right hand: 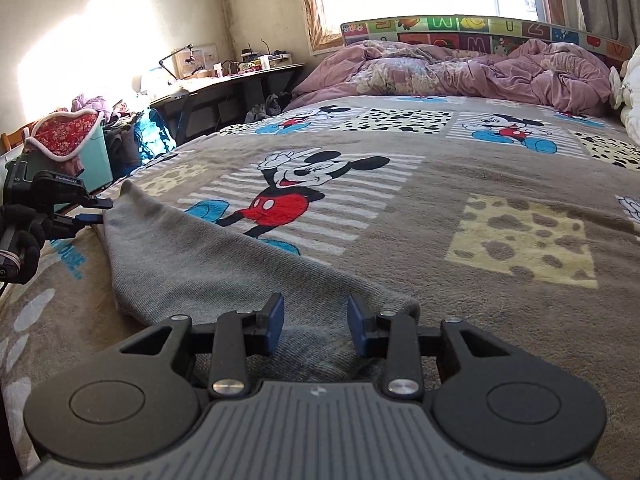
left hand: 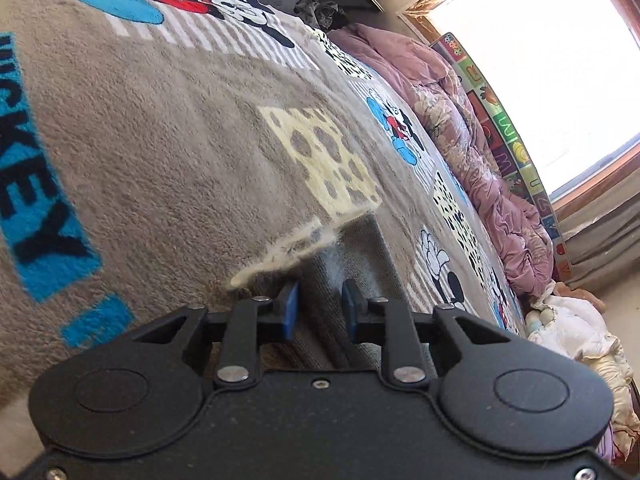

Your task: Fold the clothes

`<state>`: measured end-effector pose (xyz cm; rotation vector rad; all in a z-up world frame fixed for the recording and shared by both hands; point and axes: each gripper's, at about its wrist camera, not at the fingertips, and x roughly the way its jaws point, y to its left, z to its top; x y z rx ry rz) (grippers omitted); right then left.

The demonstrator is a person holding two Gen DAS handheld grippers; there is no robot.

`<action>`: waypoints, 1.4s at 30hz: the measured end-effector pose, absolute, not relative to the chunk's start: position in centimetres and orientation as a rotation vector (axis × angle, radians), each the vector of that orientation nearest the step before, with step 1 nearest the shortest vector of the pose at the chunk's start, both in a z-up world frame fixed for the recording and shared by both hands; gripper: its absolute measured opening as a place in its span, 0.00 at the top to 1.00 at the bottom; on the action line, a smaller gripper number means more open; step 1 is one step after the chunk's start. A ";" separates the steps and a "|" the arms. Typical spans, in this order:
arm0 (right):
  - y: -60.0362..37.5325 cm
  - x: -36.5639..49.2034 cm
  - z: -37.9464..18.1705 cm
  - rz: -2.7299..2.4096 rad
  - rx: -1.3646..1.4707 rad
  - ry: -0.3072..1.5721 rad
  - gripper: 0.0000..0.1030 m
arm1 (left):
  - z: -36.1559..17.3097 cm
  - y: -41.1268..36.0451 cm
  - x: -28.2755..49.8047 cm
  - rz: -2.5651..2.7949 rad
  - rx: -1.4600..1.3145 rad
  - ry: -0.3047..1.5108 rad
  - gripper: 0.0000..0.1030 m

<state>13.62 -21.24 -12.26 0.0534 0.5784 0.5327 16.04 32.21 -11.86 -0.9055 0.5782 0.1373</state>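
Observation:
A grey knit garment (right hand: 200, 264) lies stretched across the Mickey Mouse blanket (right hand: 440, 184) on the bed. My right gripper (right hand: 316, 318) is open, its blue pads either side of the garment's near end, right above the cloth. My left gripper (right hand: 98, 210) shows at the left edge of the right wrist view, at the garment's far corner. In the left wrist view the left gripper (left hand: 320, 310) has its blue pads apart with grey cloth (left hand: 352, 248) between and beyond them, part of which lifts off the blanket (left hand: 160, 140).
A crumpled pink duvet (right hand: 460, 72) lies along the alphabet headboard (right hand: 480, 30) under a bright window. A cluttered desk (right hand: 240, 76), a green bin (right hand: 92, 148) and piled clothes stand left of the bed. White bedding (left hand: 576, 332) lies at the bed's side.

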 end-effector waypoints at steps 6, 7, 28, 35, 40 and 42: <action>-21.4 13.9 -12.3 0.541 0.051 0.585 0.66 | -8.0 31.9 13.8 0.127 -0.857 0.481 0.96; -21.4 13.9 -12.4 0.542 0.046 0.586 0.67 | -8.0 31.9 13.7 0.130 -0.853 0.483 0.96; -16.8 13.1 -9.6 0.618 -0.070 0.550 0.63 | -8.8 25.3 17.5 0.051 -0.323 0.599 0.85; -15.7 12.7 -11.8 0.613 -0.079 0.596 0.59 | -10.5 24.8 17.3 0.072 -0.281 0.610 0.82; -15.5 11.4 -11.9 0.598 -0.060 0.548 0.59 | -9.0 21.4 14.8 -0.042 -0.232 0.568 0.82; -15.4 11.9 -13.0 0.579 -0.037 0.582 0.59 | -9.7 19.8 14.7 -0.074 -0.204 0.596 0.80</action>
